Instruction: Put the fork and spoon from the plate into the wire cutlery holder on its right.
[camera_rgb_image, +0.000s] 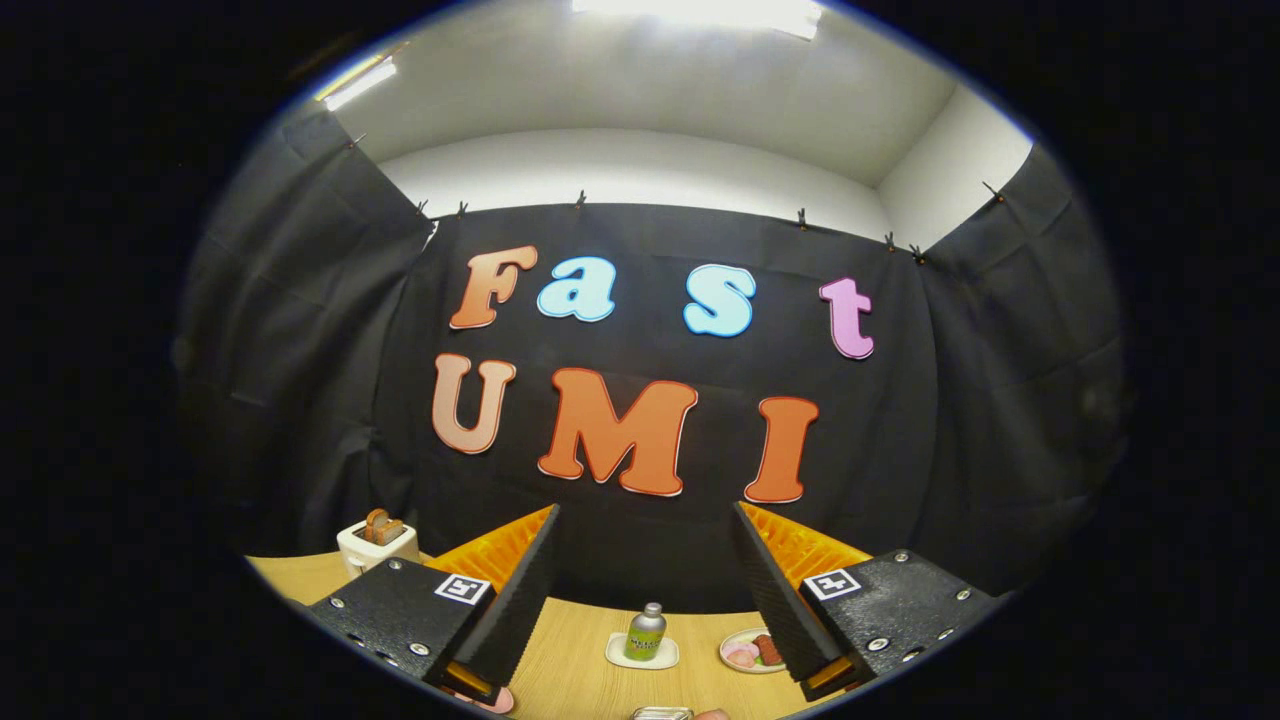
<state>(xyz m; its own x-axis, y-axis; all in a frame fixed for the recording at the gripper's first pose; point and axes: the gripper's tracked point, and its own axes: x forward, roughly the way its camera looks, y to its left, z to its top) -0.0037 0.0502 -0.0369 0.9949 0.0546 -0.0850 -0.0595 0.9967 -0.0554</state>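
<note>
My gripper (645, 520) is held high above the wooden table (575, 660), pointing at the booth's back wall. Its two black fingers (520, 590) stand wide apart with nothing between them, so it is open. Low between the fingers, at the nearest visible part of the table, a bit of a metal object (660, 713) peeks in; I cannot tell what it is.
A small green bottle (646, 633) stands on a white coaster (641, 655) on the table beyond the fingers. Next to the right finger is a small plate (752, 652) with pink and brown food. A white toaster (377, 543) with bread sits beyond the left finger.
</note>
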